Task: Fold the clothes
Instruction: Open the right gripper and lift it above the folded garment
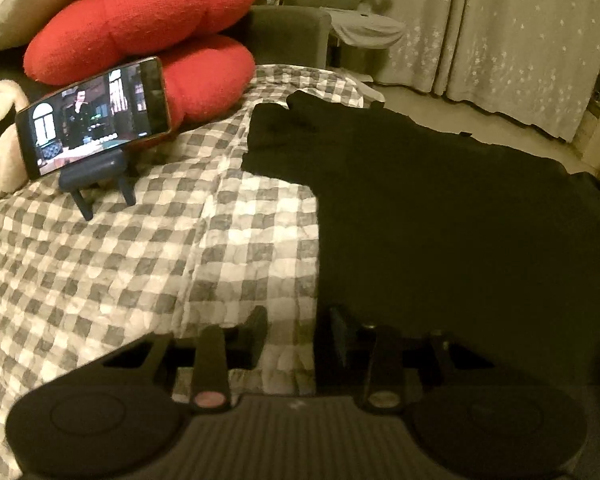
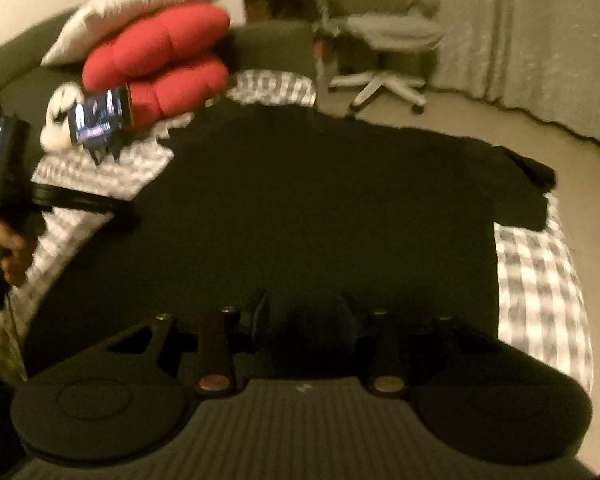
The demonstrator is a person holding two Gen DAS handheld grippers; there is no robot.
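The black garment lies spread flat on the checked bedcover, its long run going across the bed from the phone side to the far sleeve. The left claw sits right at the garment's near left edge, jaws part open, one finger over the checks, the other over black cloth, gripping nothing I can see. The right claw hangs over the middle of the near hem, part open and seemingly empty, so the left is nearer that edge.
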